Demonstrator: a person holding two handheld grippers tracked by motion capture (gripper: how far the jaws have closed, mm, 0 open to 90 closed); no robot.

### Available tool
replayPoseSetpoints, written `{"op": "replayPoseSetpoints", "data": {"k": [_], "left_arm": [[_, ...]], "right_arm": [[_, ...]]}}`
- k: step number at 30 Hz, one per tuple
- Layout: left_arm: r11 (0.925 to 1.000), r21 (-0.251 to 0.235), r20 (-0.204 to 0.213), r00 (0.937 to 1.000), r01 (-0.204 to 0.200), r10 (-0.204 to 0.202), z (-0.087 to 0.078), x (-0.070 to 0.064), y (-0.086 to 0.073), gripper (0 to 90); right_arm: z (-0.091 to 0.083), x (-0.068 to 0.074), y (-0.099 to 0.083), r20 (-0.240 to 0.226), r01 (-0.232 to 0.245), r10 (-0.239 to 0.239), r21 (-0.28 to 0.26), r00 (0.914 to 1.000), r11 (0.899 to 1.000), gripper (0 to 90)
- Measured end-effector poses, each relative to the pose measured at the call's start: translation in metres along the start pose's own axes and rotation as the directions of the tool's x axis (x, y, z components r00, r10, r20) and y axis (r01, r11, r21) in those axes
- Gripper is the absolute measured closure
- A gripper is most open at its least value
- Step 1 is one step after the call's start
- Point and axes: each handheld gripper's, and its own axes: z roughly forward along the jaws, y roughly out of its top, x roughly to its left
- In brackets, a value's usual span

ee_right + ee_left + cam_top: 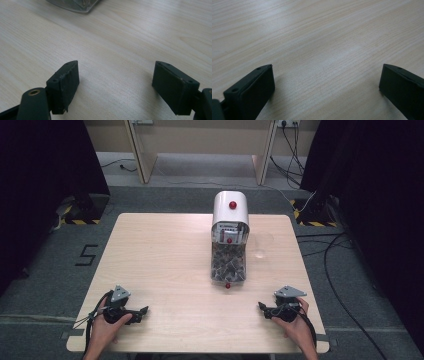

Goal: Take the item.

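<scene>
both my left gripper (141, 311) and right gripper (262, 307) rest released near the table (165, 255) front corners, the dispenser (229, 237) stands toward the far edge, and i fear a careless reach knocks the clear cup (262, 245) just beside it.

Dispenser (75, 5) cut off by top edge; its dark contents indistinct.

High view overlooks the table (165, 250); both gripper views skim it closely.
</scene>
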Motion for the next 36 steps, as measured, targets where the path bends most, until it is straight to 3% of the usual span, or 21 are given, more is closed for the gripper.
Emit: {"op": "replayPoseSetpoints", "data": {"k": [21, 24, 36], "left_arm": [[1.0, 0.0, 0.0, 1.0, 0.0, 0.0, 0.0, 0.0, 0.0, 0.0], [1.0, 0.0, 0.0, 1.0, 0.0, 0.0, 0.0, 0.0, 0.0, 0.0], [1.0, -0.001, 0.0, 1.0, 0.001, -0.001, 0.0, 0.0, 0.0, 0.0]], "right_arm": [[0.001, -0.001, 0.002, -0.025, 0.015, -0.015, -0.001, 0.9996, 1.0, 23.0], [0.002, 0.0, 0.006, -0.074, -0.013, 0.011, -0.026, 0.9972, 1.0, 25.6], [-0.007, 0.004, 0.022, -0.03, 0.014, -0.017, -0.111, 0.9994, 0.994, 30.9]]}}
